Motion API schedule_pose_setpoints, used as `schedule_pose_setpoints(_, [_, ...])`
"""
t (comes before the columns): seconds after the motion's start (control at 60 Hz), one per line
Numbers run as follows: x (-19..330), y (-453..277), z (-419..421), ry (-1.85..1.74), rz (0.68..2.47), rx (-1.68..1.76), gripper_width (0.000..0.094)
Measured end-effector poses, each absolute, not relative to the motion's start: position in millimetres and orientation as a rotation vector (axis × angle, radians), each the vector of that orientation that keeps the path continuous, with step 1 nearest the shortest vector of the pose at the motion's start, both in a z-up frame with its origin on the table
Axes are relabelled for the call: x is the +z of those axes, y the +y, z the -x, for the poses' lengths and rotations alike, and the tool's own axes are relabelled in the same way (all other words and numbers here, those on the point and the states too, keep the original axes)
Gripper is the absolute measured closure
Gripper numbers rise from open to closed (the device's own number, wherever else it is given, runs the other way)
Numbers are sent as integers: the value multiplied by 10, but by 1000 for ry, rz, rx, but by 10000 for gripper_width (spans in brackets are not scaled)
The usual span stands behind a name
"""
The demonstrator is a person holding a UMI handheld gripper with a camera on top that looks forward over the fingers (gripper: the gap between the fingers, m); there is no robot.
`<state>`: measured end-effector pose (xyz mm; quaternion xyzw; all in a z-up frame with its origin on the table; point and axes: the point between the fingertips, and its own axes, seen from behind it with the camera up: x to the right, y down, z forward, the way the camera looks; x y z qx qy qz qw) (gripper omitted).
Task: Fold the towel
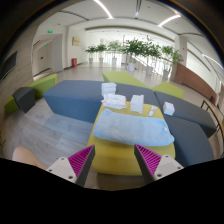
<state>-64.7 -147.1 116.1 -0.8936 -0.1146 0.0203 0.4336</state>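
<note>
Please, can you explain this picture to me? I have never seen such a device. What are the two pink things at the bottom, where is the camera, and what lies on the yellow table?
A person holds a hand-held two-finger gripper; no robot arm is present. The camera rides on it and looks forward, so the picture is curved. The pink ribbed pads are the inner faces of its fingers. They stand open and hold nothing. Just ahead is a low yellow table with a pale blue towel spread on it. Behind are grey-blue sofas, some white items I cannot identify, and green potted plants.
</note>
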Motion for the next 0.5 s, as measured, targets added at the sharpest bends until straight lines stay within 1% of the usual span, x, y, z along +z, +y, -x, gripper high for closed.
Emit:
schedule_pose_setpoints(0.033, [1140, -1363, 731, -307, 2229, 59, 119])
schedule_pose_setpoints(0.1, [963, -999, 1046, -349, 2212, 62, 122])
schedule_pose_setpoints(0.183, [633, -499, 1416, -378, 2212, 82, 133])
schedule_pose_setpoints(0.217, [539, -349, 1499, -378, 2221, 87, 129])
schedule_pose_setpoints(0.3, [290, 14, 1696, -398, 2218, 38, 155])
schedule_pose_setpoints(0.333, [182, 130, 1687, -419, 2217, 3, 187])
schedule_pose_setpoints(0.383, [9, 241, 1695, -449, 2227, -44, 289])
schedule_pose_setpoints(0.4, [-55, 267, 1677, -455, 2235, -59, 296])
schedule_pose_setpoints(0.417, [-131, 285, 1630, -459, 2246, -77, 337])
schedule_pose_setpoints(0.433, [-193, 295, 1601, -464, 2259, -97, 425])
schedule_pose_setpoints(0.45, [-244, 287, 1584, -481, 2266, -108, 456])
schedule_pose_setpoints(0.483, [-215, 316, 1601, -501, 2226, -95, 473])
schedule_pose_setpoints(0.5, [-206, 312, 1612, -511, 2219, -91, 504])
